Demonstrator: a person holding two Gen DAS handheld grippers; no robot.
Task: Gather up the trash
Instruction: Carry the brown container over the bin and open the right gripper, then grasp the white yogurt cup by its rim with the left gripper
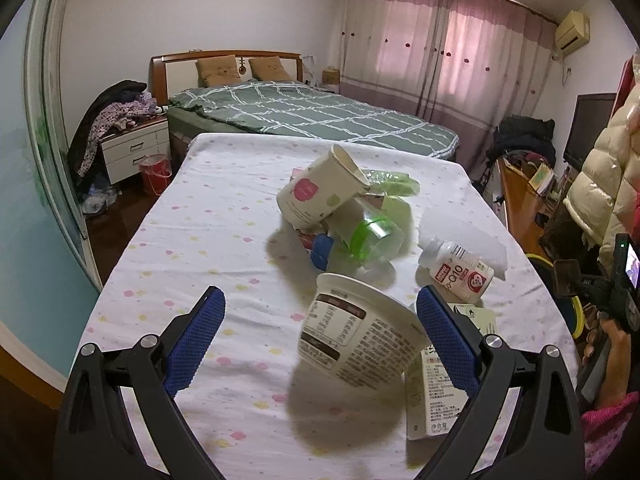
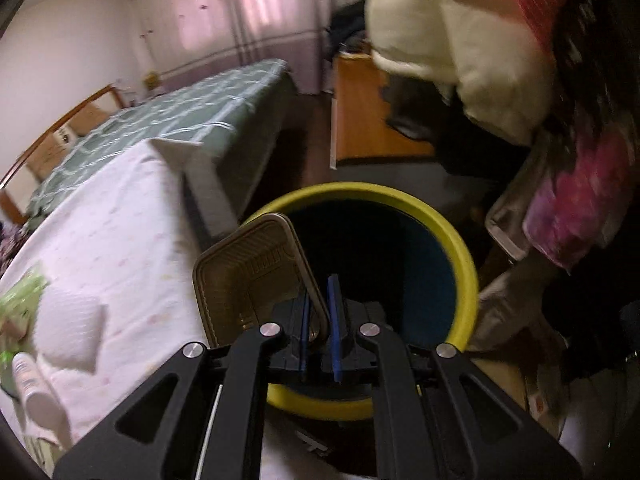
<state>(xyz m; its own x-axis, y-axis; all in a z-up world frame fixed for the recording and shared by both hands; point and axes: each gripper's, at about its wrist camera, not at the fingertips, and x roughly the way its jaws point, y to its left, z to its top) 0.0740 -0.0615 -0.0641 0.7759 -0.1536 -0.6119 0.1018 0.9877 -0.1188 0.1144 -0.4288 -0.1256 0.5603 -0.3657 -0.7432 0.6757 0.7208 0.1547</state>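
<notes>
In the left wrist view my left gripper (image 1: 320, 316) is open and empty, just above the table. A white paper tub (image 1: 360, 344) lies on its side between its fingers, nearer the right one. Beyond it lie a paper cup (image 1: 316, 192), a crushed clear and green plastic bottle (image 1: 372, 236), a white pill bottle (image 1: 460, 272) and a carton (image 1: 436, 392). In the right wrist view my right gripper (image 2: 322, 292) is shut on the rim of a brown plastic tray (image 2: 248, 276), held above the yellow-rimmed trash bin (image 2: 464, 264) beside the table.
The table wears a white dotted cloth (image 1: 224, 216). A green bed (image 1: 312, 116) stands behind it, a nightstand (image 1: 136, 148) and red bucket (image 1: 154, 172) to the left. A white tissue wad (image 2: 68, 328) and a bottle (image 2: 36, 384) lie on the table in the right wrist view.
</notes>
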